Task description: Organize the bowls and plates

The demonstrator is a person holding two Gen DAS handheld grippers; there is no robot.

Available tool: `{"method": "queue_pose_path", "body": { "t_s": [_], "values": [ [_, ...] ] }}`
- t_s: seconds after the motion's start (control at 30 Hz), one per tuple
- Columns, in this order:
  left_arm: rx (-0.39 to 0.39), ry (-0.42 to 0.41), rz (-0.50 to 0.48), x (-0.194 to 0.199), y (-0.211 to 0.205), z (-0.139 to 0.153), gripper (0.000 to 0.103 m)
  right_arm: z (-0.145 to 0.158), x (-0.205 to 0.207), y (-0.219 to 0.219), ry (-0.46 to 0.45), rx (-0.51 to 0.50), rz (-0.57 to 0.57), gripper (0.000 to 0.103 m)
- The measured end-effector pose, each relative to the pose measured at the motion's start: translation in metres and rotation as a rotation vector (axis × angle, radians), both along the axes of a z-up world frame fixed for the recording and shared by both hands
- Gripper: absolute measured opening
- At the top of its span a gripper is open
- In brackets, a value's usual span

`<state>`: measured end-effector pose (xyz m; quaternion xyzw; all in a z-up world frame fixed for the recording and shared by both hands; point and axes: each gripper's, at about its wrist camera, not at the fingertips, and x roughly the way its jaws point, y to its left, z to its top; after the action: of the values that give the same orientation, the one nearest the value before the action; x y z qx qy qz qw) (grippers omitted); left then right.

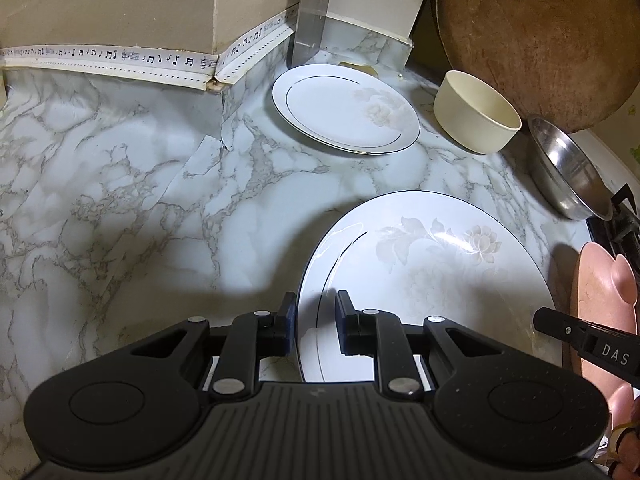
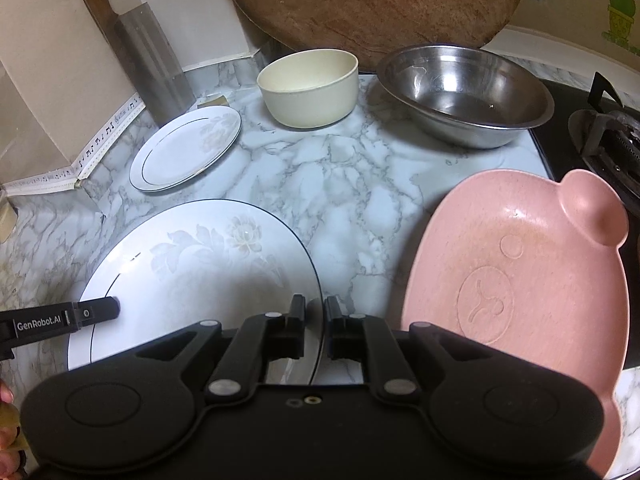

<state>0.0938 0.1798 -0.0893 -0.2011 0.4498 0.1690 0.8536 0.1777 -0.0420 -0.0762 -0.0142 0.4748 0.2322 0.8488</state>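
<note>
White floral plate (image 1: 432, 280) is being pinched at opposite rims by left gripper (image 1: 316, 316) and right gripper (image 2: 314, 320), above marble counter (image 1: 120, 200).

Left wrist camera sat close over the large floral plate (image 1: 432, 280), looking steeply down toward the back corner wall. Right wrist camera looked down likewise from that plate's other edge, facing the round board (image 2: 372, 4). Both caught the small plate (image 1: 346, 110), cream bowl (image 2: 310, 88) and steel bowl (image 2: 464, 96).

Floral white plate (image 1: 420, 280), rim-gripped, tilted
</note>
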Motion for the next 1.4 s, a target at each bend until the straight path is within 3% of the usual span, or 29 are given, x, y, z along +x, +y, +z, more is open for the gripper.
{"method": "queue_pose_path", "body": {
  "t_s": [0.5, 0.67, 0.87, 1.23, 1.4],
  "values": [
    [-0.008, -0.017, -0.005, -0.002, 0.001, -0.001, 0.019, -0.001, -0.001, -0.001, 0.002, 0.010, -0.009, 0.011],
    [0.001, -0.022, -0.002, -0.004, 0.002, 0.000, 0.019, -0.001, -0.001, -0.002, -0.003, -0.005, -0.013, 0.021],
    [0.029, -0.017, 0.009, -0.006, 0.003, 0.006, 0.023, 0.008, -0.003, -0.005, -0.038, -0.015, -0.015, 0.023],
    [0.086, -0.043, 0.014, -0.003, 0.009, 0.026, 0.023, 0.034, 0.002, 0.003, -0.117, -0.006, 0.016, 0.046],
    [0.103, -0.063, 0.012, 0.002, 0.010, 0.037, 0.024, 0.043, 0.004, 0.008, -0.156, 0.001, 0.020, 0.066]
  ]
}}
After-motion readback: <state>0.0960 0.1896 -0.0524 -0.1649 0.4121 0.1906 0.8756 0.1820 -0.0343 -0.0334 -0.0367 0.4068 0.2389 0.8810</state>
